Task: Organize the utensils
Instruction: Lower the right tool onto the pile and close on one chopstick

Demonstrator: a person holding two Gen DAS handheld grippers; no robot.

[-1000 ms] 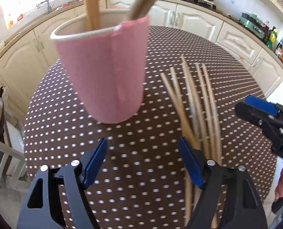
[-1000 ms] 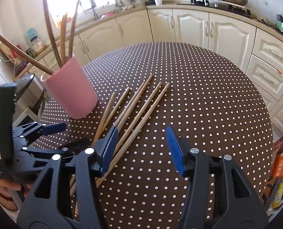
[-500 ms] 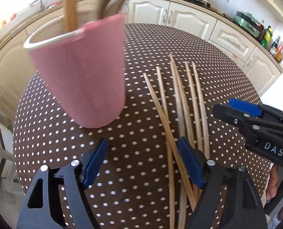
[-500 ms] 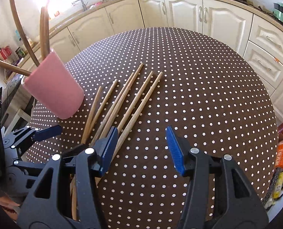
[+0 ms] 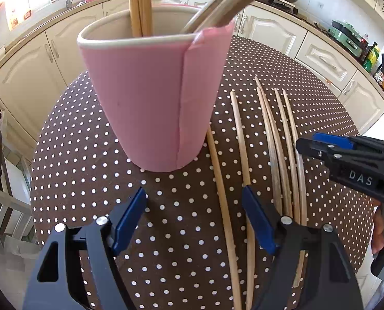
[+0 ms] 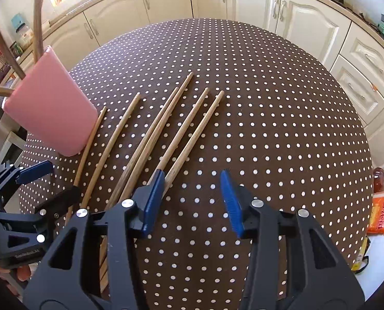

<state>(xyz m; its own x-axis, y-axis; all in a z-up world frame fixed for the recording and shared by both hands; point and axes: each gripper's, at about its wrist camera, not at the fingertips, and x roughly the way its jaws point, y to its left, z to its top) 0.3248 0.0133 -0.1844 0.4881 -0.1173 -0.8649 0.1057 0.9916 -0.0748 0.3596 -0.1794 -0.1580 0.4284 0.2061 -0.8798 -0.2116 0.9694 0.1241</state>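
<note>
Left wrist view, pink cup (image 5: 153, 98), wooden utensils (image 5: 139, 5) inside

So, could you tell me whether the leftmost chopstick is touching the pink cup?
Cannot tell: in the right wrist view the chopstick runs right along the pink cup, with no clear gap or contact.

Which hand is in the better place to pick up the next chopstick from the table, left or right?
Probably the right. The right tool hangs beside the outermost chopstick, closing with nothing between its fingers yet. The left tool hangs open before the pink cup.
</note>
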